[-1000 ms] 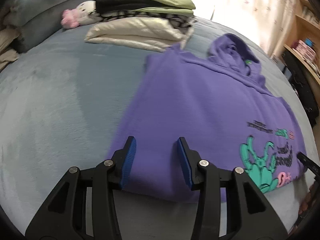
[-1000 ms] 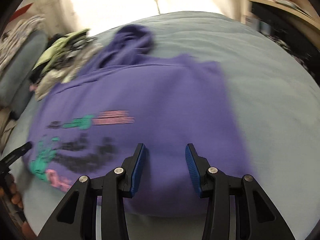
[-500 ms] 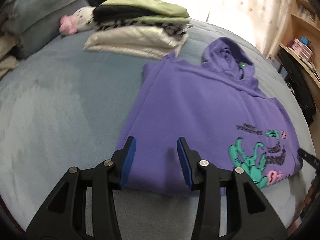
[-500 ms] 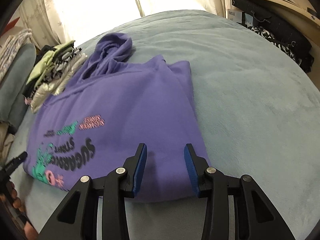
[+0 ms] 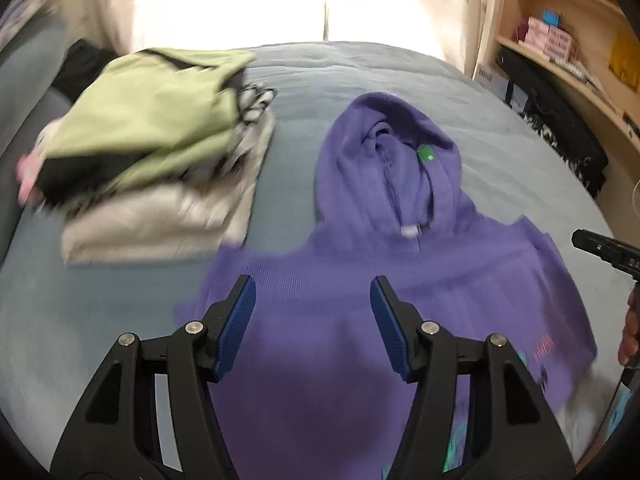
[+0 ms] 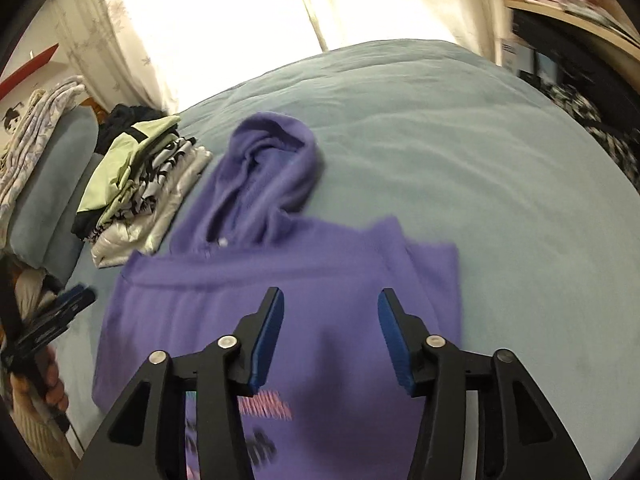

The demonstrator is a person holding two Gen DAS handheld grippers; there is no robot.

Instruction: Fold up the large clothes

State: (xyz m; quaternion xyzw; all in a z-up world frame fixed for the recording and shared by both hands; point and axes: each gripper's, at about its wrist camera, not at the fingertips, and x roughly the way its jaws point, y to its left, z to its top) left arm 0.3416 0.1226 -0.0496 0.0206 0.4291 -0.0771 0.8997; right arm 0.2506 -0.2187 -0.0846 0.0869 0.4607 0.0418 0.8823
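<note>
both jaws apart, empty | hoodie (image 5: 360, 320) flat on bed (image 6: 480, 160) | hood pointing away

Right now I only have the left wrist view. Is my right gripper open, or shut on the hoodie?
Observer: Open. The right gripper is over the chest of the purple hoodie, with nothing between its fingers.
Operator: What's printed under it?
Observer: Pink lettering, with black lettering nearer the hem.
Operator: And the hoodie's right edge?
Observer: A folded-in layer lies along it, on the blue bedcover.
</note>
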